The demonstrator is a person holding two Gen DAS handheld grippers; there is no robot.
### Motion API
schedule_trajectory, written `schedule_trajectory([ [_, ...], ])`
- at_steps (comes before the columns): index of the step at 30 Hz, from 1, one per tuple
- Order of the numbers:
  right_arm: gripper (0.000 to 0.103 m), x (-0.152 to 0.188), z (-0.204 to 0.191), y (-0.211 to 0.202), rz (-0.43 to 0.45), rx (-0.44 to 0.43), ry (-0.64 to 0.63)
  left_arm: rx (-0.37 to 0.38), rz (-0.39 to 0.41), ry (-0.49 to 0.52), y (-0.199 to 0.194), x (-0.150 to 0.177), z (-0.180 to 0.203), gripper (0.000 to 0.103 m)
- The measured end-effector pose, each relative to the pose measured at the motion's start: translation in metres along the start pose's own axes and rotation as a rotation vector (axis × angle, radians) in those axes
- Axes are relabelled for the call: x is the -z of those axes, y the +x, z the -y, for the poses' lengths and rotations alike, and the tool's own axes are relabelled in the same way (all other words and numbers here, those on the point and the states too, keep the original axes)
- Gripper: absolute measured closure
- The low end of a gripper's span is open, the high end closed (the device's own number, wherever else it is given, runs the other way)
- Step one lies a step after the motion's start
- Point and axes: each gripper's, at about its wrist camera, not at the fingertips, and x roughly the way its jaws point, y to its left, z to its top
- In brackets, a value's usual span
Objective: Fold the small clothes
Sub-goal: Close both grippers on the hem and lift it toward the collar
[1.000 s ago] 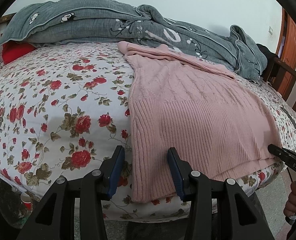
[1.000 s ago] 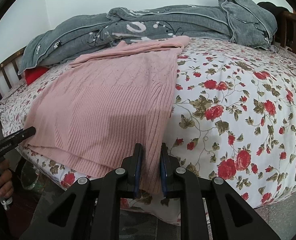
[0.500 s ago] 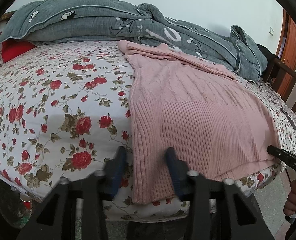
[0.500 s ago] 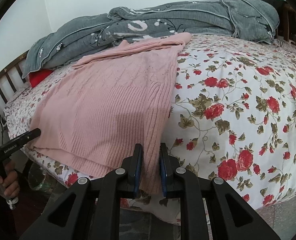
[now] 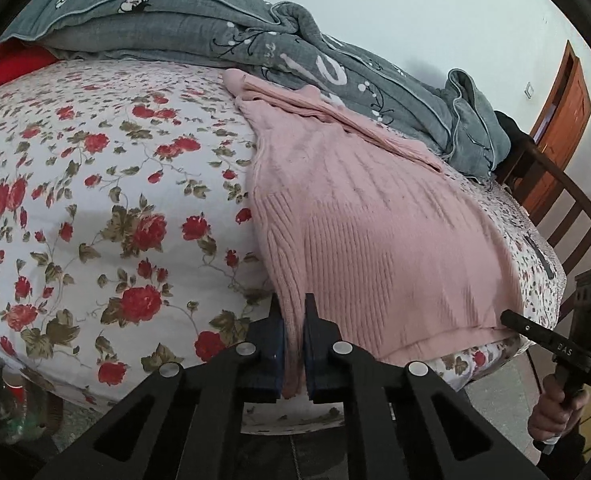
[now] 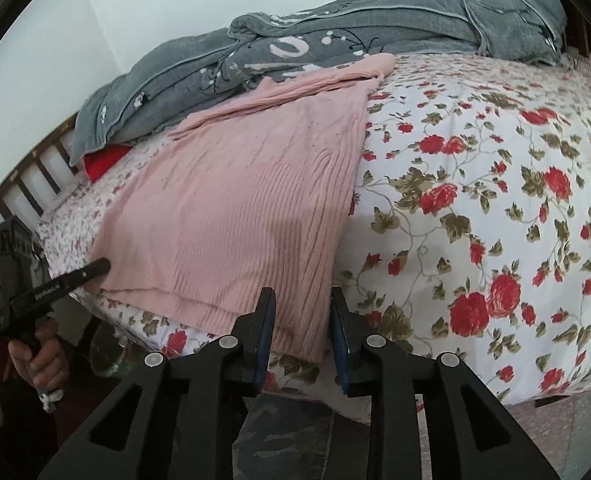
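Note:
A pink ribbed knit sweater (image 5: 375, 240) lies flat on the floral bed sheet (image 5: 95, 200), its hem hanging over the near bed edge. My left gripper (image 5: 293, 320) is shut on the hem's left corner, cloth pinched between the blue pads. In the right wrist view the sweater (image 6: 235, 208) reaches down to my right gripper (image 6: 301, 316). Its jaws are opening, and the hem's right corner hangs loose between them with a gap at the right pad. Each gripper's tip shows in the other's view: the right gripper (image 5: 511, 318) and the left gripper (image 6: 95, 268), both at the hem, each held by a hand.
A rumpled grey quilt (image 5: 215, 20) is piled along the far side of the bed, touching the sweater's top. A red pillow (image 5: 15, 64) peeks out beneath it. Wooden bed rails (image 5: 567, 208) stand at one end, with a brown door (image 5: 567, 112) behind them.
The left jaws have come together on the sweater's hem corner. The right jaws, which pinched the other corner, have parted. Both views have tilted slightly.

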Motion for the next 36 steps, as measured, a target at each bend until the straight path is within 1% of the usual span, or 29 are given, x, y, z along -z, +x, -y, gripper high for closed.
schedule_trajectory([
  [1,0.087,0.0,0.001,0.001,0.0,-0.005,0.013,0.002,0.006,0.003,-0.001,0.0,0.001,0.095],
  [2,0.092,0.001,0.003,0.002,-0.007,-0.013,0.026,-0.001,0.01,0.005,-0.003,0.0,0.002,0.095],
  [5,0.092,0.003,0.005,0.0,0.004,-0.022,0.033,-0.017,-0.001,0.008,-0.002,0.001,0.002,0.095],
  [8,0.091,0.004,0.005,-0.001,-0.002,-0.039,0.047,-0.011,-0.021,0.01,0.0,0.003,0.001,0.095],
  [10,0.089,0.004,0.006,-0.002,-0.011,-0.052,0.055,-0.005,-0.029,0.005,-0.001,0.004,0.0,0.093],
  [13,0.089,0.005,0.004,-0.002,-0.022,-0.072,0.066,-0.007,-0.028,-0.009,-0.002,0.006,-0.001,0.093],
  [16,0.09,0.005,0.0,-0.001,-0.025,-0.053,0.059,-0.005,-0.027,-0.015,-0.003,0.007,0.0,0.095],
  [19,0.094,0.003,-0.004,-0.004,-0.019,-0.037,0.046,-0.003,-0.017,-0.012,-0.008,0.005,0.001,0.096],
  [23,0.096,-0.003,-0.008,-0.016,0.006,-0.034,0.045,0.009,-0.005,-0.036,-0.018,-0.003,0.001,0.096],
  [31,0.098,-0.023,-0.013,-0.05,0.068,-0.065,0.07,0.079,0.032,-0.124,-0.045,-0.029,-0.001,0.096],
  [36,0.098,-0.041,-0.012,-0.067,0.101,-0.122,0.122,0.085,0.049,-0.129,-0.059,-0.049,0.006,0.097],
])
